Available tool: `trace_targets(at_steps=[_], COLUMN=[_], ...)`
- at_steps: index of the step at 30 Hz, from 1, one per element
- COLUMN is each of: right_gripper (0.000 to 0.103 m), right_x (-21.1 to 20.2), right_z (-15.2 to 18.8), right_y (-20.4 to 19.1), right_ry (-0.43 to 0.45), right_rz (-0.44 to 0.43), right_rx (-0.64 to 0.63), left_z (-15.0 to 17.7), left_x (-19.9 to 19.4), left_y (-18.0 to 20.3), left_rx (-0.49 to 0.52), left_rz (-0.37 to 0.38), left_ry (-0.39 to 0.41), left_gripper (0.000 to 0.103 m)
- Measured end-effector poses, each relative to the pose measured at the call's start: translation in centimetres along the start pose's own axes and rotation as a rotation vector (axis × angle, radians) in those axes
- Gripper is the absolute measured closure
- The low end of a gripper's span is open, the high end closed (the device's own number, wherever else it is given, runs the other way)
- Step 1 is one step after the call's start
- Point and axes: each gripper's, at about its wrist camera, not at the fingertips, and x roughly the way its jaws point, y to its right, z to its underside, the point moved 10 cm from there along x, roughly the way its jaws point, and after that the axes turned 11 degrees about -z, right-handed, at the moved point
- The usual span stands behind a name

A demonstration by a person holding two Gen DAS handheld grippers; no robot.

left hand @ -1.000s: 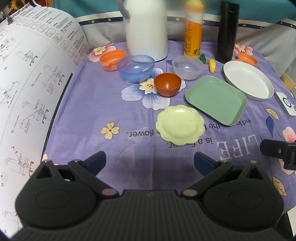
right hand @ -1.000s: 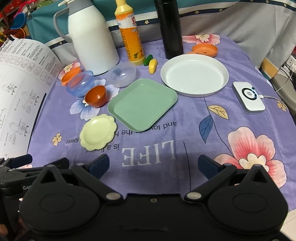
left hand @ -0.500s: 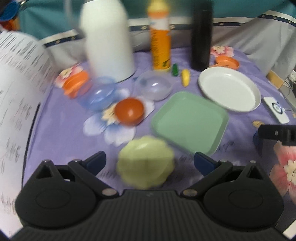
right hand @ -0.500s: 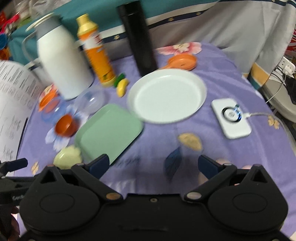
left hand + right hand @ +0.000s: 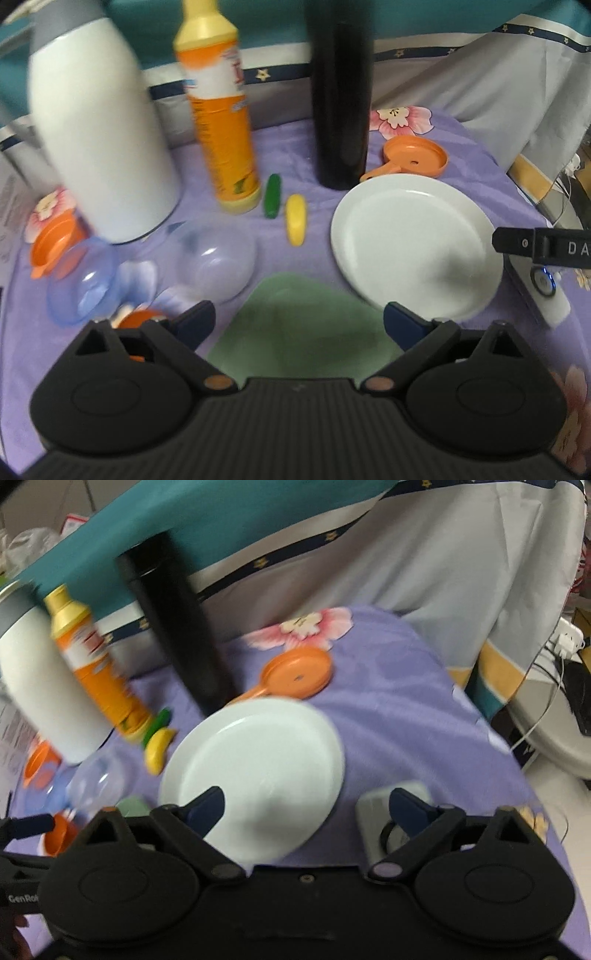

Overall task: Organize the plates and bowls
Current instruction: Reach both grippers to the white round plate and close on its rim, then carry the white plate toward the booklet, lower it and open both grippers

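My left gripper [image 5: 299,319] is open and empty, just above the green square plate [image 5: 303,325]. The white round plate [image 5: 413,247] lies right of it. A clear bowl [image 5: 214,254], a blue bowl [image 5: 83,284] and an orange bowl [image 5: 138,319] sit to the left. My right gripper [image 5: 308,806] is open and empty, low over the white plate's [image 5: 255,768] near right edge, its left fingertip [image 5: 207,806] over the plate. The clear bowl [image 5: 98,781] and orange bowl [image 5: 55,834] show at the left of the right wrist view.
At the back stand a white thermos [image 5: 99,144], an orange bottle [image 5: 221,122] and a black flask [image 5: 340,96]. An orange lid [image 5: 413,155], small green [image 5: 272,195] and yellow [image 5: 295,219] pieces, and a white charger [image 5: 384,823] lie nearby. The cloth's right edge drops off.
Both grippers have moved forward and to the right across the table. The left one has passed the yellow scalloped plate and is over the green plate; the right one has reached the white plate.
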Motion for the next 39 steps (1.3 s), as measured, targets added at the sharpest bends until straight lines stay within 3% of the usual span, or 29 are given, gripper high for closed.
trace_targets(at_steps=[4,6,11,16,19,26,29,31,39], right_gripper=[0.013,0.021,0.055,0.077,0.078,0.08,0.082,0.083,0.083], right_x=[1.9,2.9,5.4,7.3,7.9,7.8,7.7,7.6,6.4], right_z=[-1.7,-2.0,-2.2,-1.7,-1.2,-1.0,-1.0,-1.1,-1.3], right_y=[2.8,3.6,4.4,3.9,3.8,3.5,3.1,3.1,2.5], right_ry=[0.013,0.013,-0.018,-0.056,-0.07,-0.055,-0.048,-0.046,-0.044], right_rz=[0.02,0.029,0.018,-0.01,-0.017,-0.028,-0.015,-0.011,-0.01], right_rx=[0.033,0.037,0.019,0.01,0.004,-0.025,-0.01,0.021,0.039], left_z=[-1.4,-1.9,-2.3,-2.2,-2.0,-2.1,-2.2,-2.2,-2.4], left_x=[2.8,3.8,6.0,7.3,7.8,8.4,8.0,7.6,5.9], left_y=[1.2,1.7,2.6,3.6,4.1,4.5,5.4,5.7,4.7], left_rx=[0.009,0.014,0.027,0.053,0.076,0.104,0.113,0.135,0.098], left_rz=[0.018,0.021,0.045,0.066,0.073,0.045,0.067,0.029,0.018], left_ry=[-0.027,-0.032,-0.066,-0.1,-0.112,-0.093,-0.094,-0.077,-0.081], left_gripper=[0.013,0.019,0.038,0.053,0.058,0.055,0.077,0.077,0.078])
